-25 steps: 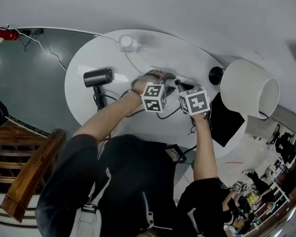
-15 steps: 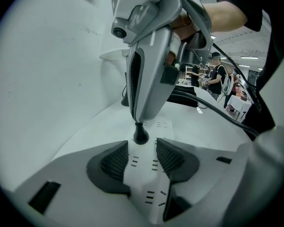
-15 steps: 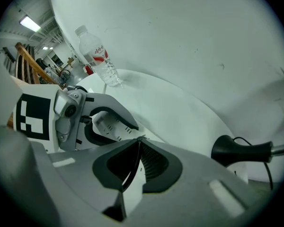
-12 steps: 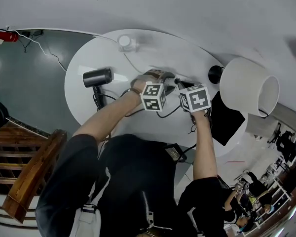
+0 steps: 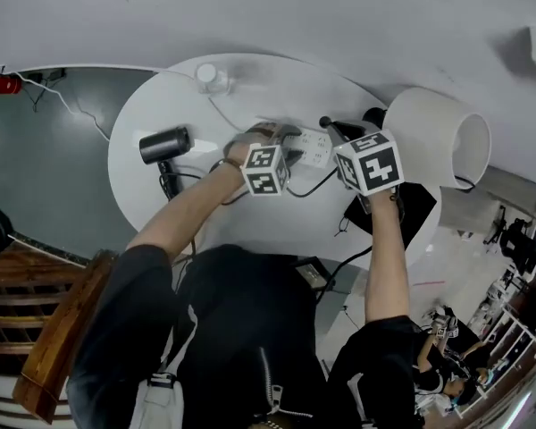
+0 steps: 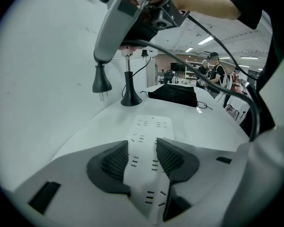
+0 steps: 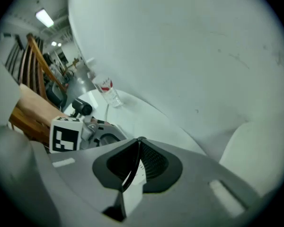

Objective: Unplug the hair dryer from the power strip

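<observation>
The left gripper [image 6: 142, 151] is bearing on the near end of the white power strip [image 6: 150, 125]. Its two ribbed pads are closing against the strip's long sides, and the strip is running out between them. Just beyond, the right gripper [image 7: 136, 144] is hanging above the strip with its jaws almost together. They are pinching the black plug [image 6: 102, 82], and its thin cord [image 7: 131, 165] is passing between the pads. The plug's prongs are pointing down, clear of the sockets. Off to the left on the white round table [image 5: 250, 217], well apart from the strip, the black hair dryer [image 5: 164, 143] is lying on its side. Farther back a clear bottle [image 5: 209, 76] is standing near the rim, and a white lamp shade [image 5: 433, 141] is looming at the right.
</observation>
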Tool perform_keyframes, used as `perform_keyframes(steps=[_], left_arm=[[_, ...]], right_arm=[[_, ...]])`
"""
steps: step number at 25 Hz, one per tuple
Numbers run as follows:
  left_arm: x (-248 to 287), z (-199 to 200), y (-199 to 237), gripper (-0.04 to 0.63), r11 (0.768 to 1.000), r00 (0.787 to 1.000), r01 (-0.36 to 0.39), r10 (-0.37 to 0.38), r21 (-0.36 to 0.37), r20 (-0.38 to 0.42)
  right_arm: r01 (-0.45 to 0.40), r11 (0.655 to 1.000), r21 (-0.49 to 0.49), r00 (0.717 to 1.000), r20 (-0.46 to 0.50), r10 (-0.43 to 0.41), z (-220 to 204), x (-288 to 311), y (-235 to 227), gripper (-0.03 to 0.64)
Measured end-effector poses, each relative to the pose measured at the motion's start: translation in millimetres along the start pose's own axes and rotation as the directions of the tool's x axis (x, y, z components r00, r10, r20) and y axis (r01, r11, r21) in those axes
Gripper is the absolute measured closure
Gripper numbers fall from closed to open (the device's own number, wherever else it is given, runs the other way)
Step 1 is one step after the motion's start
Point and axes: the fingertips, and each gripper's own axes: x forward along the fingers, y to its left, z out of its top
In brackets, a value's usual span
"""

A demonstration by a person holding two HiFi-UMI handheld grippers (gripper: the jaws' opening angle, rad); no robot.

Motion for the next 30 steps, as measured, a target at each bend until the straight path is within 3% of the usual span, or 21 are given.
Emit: perform_keyframes(steps=[17, 23, 26, 30], left_arm=[[1, 1, 5, 0.4, 1.0, 1.0, -0.018, 0.018, -0.017, 0.0], [-5, 3, 8, 0.4, 0.999, 0.999, -0.044, 0.044, -0.017, -0.005], [-20, 11, 5, 0.402, 0.996, 0.996, -0.08, 0.079, 0.028, 0.034], [-48, 20, -7, 0.437, 0.992, 0.989, -0.122, 0.121, 0.006, 0.079]], right_arm=[[-0.042, 0.991, 0.129, 0.996, 0.084, 0.032, -48, 12, 33, 0.588], [-0.014, 0.982, 0.189, 0.992, 0.126, -0.011, -63, 8, 42, 0.588], [-0.001, 0.976, 0.217, 0.987, 0.156, -0.034, -68, 2, 46, 0.588], [0.028, 0.968, 0.249, 0.974, 0.209, -0.082, -75, -14, 59, 0.588]])
